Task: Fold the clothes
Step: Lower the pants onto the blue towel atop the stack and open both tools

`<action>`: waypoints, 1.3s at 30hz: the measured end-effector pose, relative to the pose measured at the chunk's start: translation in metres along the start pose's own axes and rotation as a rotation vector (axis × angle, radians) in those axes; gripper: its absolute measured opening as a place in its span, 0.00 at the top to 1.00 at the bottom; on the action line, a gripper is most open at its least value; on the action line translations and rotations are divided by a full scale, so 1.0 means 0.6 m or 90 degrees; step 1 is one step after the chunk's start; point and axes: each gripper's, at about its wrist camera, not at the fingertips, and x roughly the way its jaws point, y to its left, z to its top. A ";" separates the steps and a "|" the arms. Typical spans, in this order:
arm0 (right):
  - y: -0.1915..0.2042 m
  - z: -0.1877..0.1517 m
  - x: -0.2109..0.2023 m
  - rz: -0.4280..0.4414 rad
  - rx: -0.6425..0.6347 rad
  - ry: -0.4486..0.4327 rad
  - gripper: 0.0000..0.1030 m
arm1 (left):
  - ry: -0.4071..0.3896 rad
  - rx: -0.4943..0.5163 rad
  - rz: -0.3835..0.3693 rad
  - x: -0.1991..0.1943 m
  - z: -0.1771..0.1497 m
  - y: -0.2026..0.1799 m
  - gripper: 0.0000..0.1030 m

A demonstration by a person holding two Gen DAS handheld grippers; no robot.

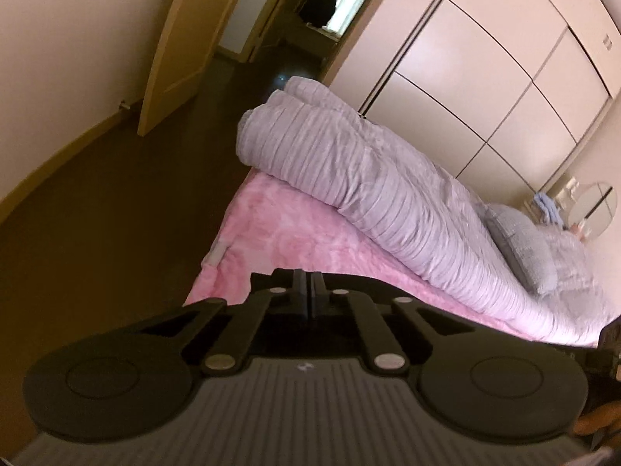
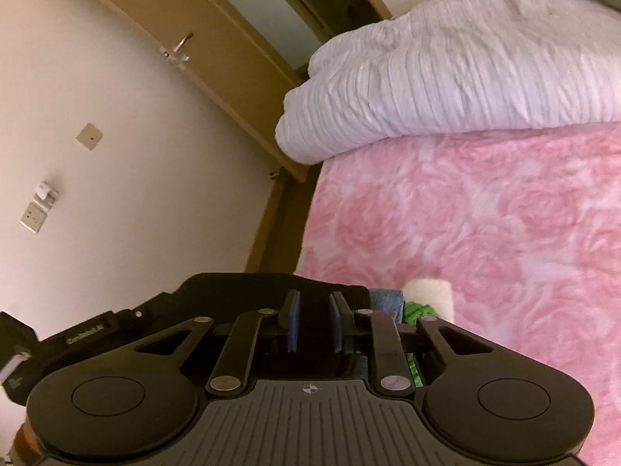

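Observation:
My left gripper [image 1: 309,291] is shut with its pads pressed together, held over the near edge of the pink rose-pattern bed cover [image 1: 295,233]; nothing shows between the pads. My right gripper [image 2: 314,322] is open by a narrow gap and empty, over the same pink cover [image 2: 485,233]. Behind its right finger lies a small stack of folded clothes: a blue piece [image 2: 386,301], a green piece [image 2: 417,310] and a cream piece [image 2: 431,295]. The other gripper's black body [image 2: 97,334] shows at the left of the right wrist view.
A rolled pale ribbed quilt [image 1: 349,178] lies along the far side of the bed, also in the right wrist view [image 2: 446,77]. A grey pillow [image 1: 520,248] rests by it. Dark floor [image 1: 116,213], an open door [image 1: 174,46] and wardrobe doors [image 1: 485,58] surround the bed.

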 end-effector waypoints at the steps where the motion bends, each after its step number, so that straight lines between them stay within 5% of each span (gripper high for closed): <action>1: 0.006 0.002 0.000 -0.005 -0.013 -0.001 0.80 | -0.002 -0.004 0.001 -0.008 0.000 0.000 0.96; 6: 0.044 0.007 -0.032 -0.041 -0.093 -0.013 0.80 | -0.009 -0.024 0.008 -0.046 0.003 0.002 0.96; 9: 0.075 -0.011 -0.088 -0.052 -0.150 -0.035 0.80 | -0.014 -0.037 0.012 -0.069 0.004 0.003 0.87; 13: 0.118 -0.068 -0.156 -0.039 -0.200 -0.029 0.80 | 0.017 -0.066 0.032 -0.137 -0.030 -0.009 0.78; 17: 0.143 -0.148 -0.189 -0.066 -0.263 -0.004 0.80 | 0.061 -0.009 0.075 -0.174 -0.075 -0.035 0.75; 21: 0.141 -0.201 -0.181 -0.072 -0.257 0.049 0.80 | 0.111 -0.026 0.119 -0.166 -0.103 -0.033 0.72; 26: 0.144 -0.188 -0.174 -0.088 -0.216 0.067 0.79 | 0.117 0.011 0.162 -0.181 -0.086 -0.072 0.71; 39: 0.187 -0.235 -0.296 -0.091 -0.199 0.041 0.72 | 0.051 0.111 0.288 -0.308 -0.135 -0.200 0.58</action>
